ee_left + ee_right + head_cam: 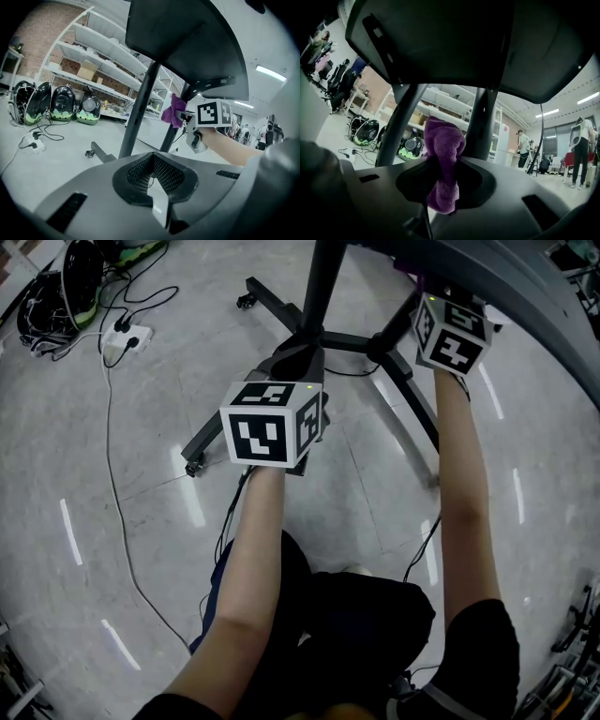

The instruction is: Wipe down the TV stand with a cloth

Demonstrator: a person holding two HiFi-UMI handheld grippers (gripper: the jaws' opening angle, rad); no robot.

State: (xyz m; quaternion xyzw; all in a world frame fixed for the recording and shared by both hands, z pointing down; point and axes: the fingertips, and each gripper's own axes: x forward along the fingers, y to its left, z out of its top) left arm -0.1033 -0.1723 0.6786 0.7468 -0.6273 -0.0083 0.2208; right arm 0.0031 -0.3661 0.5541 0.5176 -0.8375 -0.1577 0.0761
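Right hand-held gripper [440, 164] clamps the purple cloth [443, 138]; left hand-held gripper [153, 172] closed, empty; we judge: press cloth flat on TV stand post [483, 124], wipe full length.

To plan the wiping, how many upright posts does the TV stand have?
2: a left post and a right post, both behind the purple cloth; others may be hidden.

One black wheeled TV stand [319, 296] has two upright black posts [398, 126] and shows two small casters [194, 467] in the head view. At the stand are two grey hand-held grippers, the left gripper [152, 174] and the right gripper [440, 176], and one crumpled purple cloth [440, 140]. Beyond the stand are three black-and-green domed cases [63, 104] and one brown cardboard box [86, 71]. On the floor beside it lies one white power strip [127, 338].
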